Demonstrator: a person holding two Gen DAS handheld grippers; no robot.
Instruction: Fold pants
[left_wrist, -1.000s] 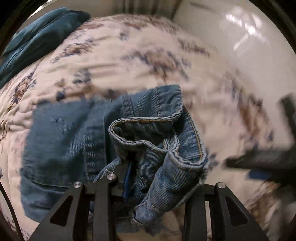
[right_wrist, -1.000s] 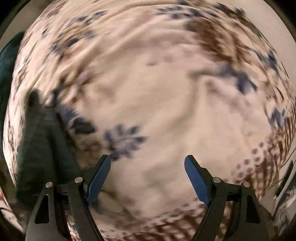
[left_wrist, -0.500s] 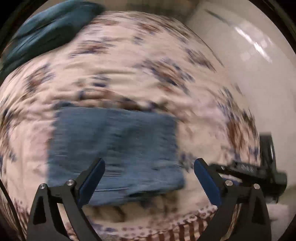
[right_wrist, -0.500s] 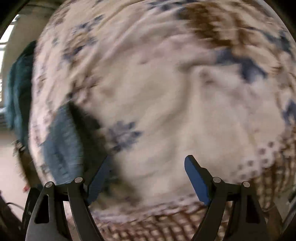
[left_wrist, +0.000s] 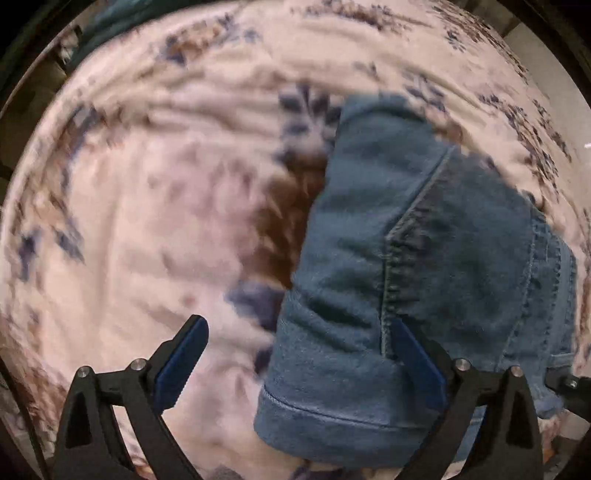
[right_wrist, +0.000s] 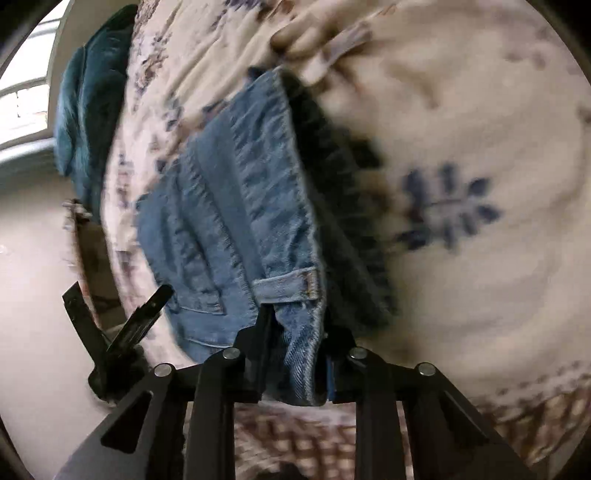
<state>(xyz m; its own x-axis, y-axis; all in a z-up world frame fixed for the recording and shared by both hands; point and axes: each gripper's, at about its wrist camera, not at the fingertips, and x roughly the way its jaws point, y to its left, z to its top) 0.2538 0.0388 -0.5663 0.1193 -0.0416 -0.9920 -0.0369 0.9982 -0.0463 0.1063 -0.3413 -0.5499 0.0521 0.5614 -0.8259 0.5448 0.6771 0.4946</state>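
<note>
now dropped from the wide-opening left tool (left_wrist: 295, 363), folded jeans (left_wrist: 424, 266) on the floral bedspread (left_wrist: 147, 221), waistband pinched by the closing right tool (right_wrist: 295, 354) for another fold.

Floral cream bedspread (left_wrist: 140, 229) with brown checked border, teal cushion (right_wrist: 92, 107) at its far edge, window beyond

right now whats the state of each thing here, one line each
jeans: folded into a thick stack, lying on the bedspread
left gripper: jaws wide and opening, holding nothing
right gripper: closing on the jeans' waistband edge
floral bedspread: spread out, wrinkled
teal cloth: bunched at the bed's far edge
</note>
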